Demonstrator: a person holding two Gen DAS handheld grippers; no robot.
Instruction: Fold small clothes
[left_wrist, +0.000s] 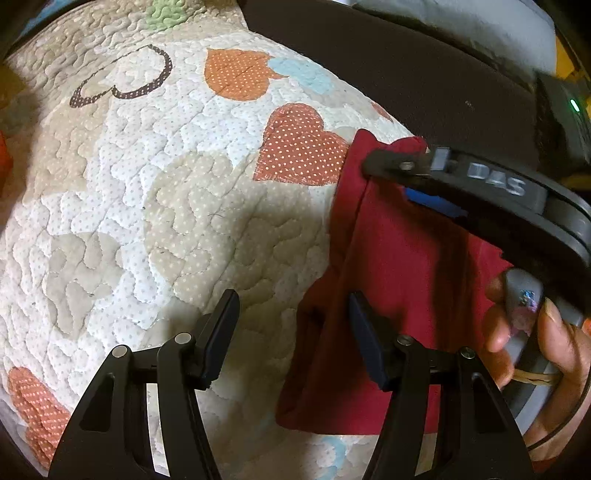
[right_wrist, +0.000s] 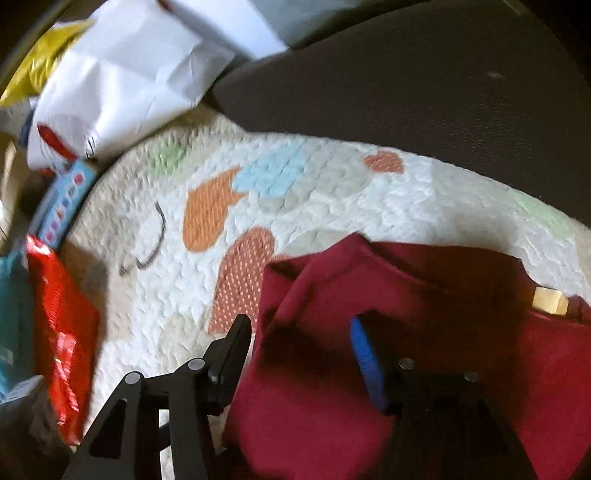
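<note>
red garment (left_wrist: 399, 266) lies partly folded on a heart-print quilt (left_wrist: 155, 192), near its edge by a dark surface. left tongs (left_wrist: 293, 332) are released, jaws spread wide; one finger hangs over the quilt, the other over the garment's left edge, gripping nothing. right tongs (right_wrist: 301, 349) also released, jaws apart w/ the blue-padded finger above the cloth. in the left view the right tongs' tip sits at the garment's top corner; contact unclear. red packet (right_wrist: 62, 332) and white paper (right_wrist: 125, 85) lie beside the quilt.
</note>
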